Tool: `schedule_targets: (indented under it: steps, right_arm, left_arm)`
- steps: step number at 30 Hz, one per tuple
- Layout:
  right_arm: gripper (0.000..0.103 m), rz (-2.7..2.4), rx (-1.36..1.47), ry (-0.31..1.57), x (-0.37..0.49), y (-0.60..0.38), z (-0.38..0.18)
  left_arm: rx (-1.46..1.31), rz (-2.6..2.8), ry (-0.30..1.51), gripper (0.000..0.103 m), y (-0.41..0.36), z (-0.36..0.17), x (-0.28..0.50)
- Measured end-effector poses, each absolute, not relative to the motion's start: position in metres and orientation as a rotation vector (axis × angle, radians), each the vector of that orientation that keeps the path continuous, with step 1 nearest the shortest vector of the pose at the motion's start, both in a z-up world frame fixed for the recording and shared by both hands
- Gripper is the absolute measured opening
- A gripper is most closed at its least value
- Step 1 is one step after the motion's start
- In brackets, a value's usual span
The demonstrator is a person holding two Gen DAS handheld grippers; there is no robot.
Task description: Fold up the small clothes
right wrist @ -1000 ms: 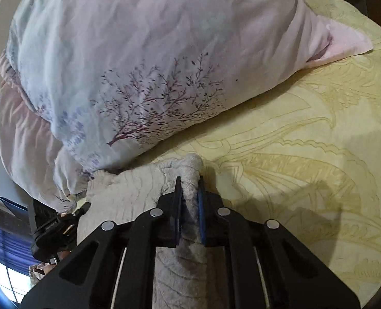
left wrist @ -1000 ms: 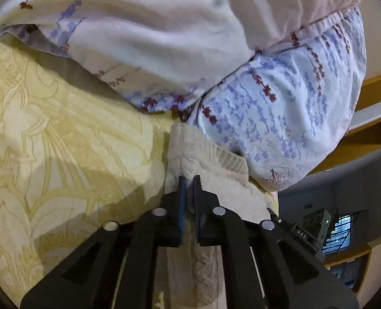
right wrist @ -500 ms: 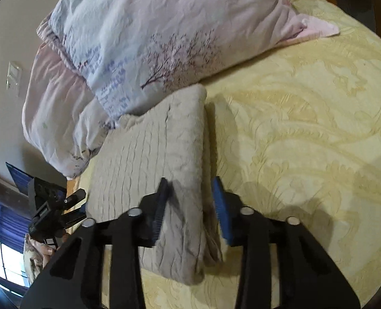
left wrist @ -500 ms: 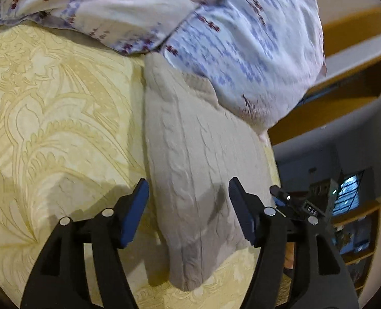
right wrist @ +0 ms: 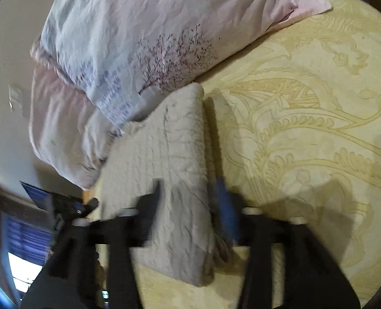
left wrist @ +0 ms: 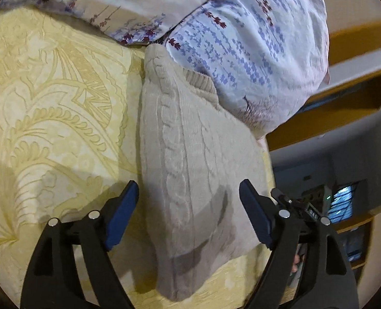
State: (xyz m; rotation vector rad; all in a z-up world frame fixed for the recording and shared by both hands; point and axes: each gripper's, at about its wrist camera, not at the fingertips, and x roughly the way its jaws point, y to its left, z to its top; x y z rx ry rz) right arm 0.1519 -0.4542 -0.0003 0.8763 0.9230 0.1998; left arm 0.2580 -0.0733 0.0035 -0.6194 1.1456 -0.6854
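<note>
A folded beige cable-knit sweater (left wrist: 190,159) lies on the yellow patterned bedspread (left wrist: 49,108), its far end against the pillows. My left gripper (left wrist: 189,195) is open and empty, its blue-padded fingers apart above the sweater's near half. In the right wrist view the same sweater (right wrist: 175,170) lies folded. My right gripper (right wrist: 190,188) is open, its blurred fingers either side of the sweater's thick folded edge and holding nothing.
Floral pillows (left wrist: 241,38) lie behind the sweater, also in the right wrist view (right wrist: 139,38). The bed's edge with wooden furniture (left wrist: 344,82) is at the right. The other gripper (left wrist: 301,208) shows beyond the sweater. Bedspread (right wrist: 306,128) extends to the right.
Both grippers were shut on the sweater's edge a second ago. They opened, let it go and drew back. The sweater now lies folded on the bed.
</note>
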Motion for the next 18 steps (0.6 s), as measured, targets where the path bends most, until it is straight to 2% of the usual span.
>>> schedule_targets:
  steps: [13,16,18]
  right_arm:
    - [0.069,0.273,0.887,0.997,0.191,-0.436,-0.022]
    - [0.063,0.317,0.888,1.007,0.195,-0.428,-0.025]
    - [0.053,0.318,0.863,1.009,0.195,-0.425,-0.024]
  left_arm:
    - [-0.657,-0.684,1.163,0.078,-0.087,-0.003,0.271]
    - [-0.642,-0.681,1.157,0.071,-0.089,-0.004,0.271]
    - [-0.633,-0.686,1.157,0.066,-0.090,-0.005,0.271]
